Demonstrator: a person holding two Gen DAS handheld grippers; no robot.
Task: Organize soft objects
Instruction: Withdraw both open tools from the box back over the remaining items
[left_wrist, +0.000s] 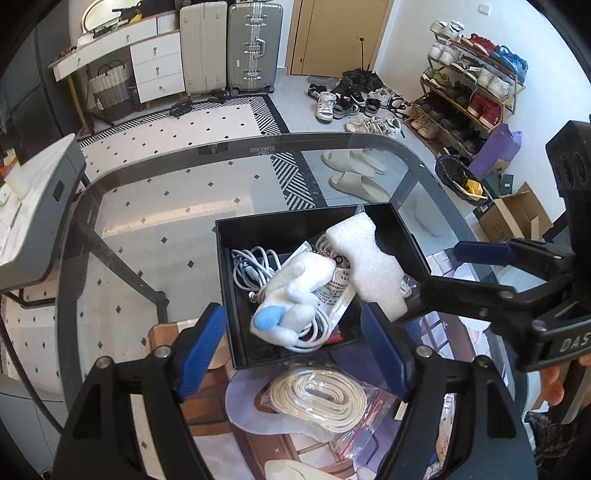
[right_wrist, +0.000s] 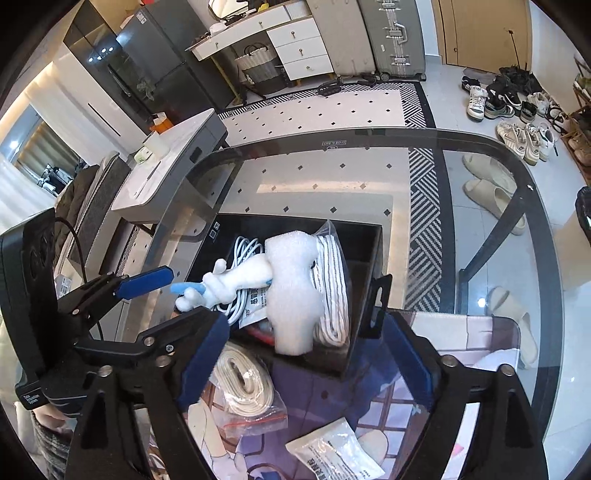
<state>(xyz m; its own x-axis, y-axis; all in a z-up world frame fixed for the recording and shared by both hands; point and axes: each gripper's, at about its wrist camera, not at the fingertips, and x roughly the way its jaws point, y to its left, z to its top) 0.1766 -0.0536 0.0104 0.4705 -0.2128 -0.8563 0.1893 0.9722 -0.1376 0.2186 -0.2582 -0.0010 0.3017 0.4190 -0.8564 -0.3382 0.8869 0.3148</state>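
Sorting is midway, by my reading: the black box (left_wrist: 402, 236) on the glass desk (left_wrist: 155, 206) already holds a white plush toy (left_wrist: 291, 295), a block of white foam (left_wrist: 369, 269) and coiled white cables (left_wrist: 255, 269), while a bagged cream strap (left_wrist: 317, 400) lies outside, on the printed mat at the box's 6 o'clock edge. The left gripper (left_wrist: 295, 350) hangs over that near edge with its blue-padded fingers apart and nothing between them; the right gripper (right_wrist: 303, 354) is likewise spread and empty, above the box's near corner. The strap looks the likely next pick — a low reach toward 6 o'clock, closing on slippery film (the bag may slide rather than fold). A flat white packet (right_wrist: 336, 454) waits on the mat too. The plush is fuzzy and limp with a blue patch; the foam is pebbled, light, waisted in outline — both should yield under the pads.
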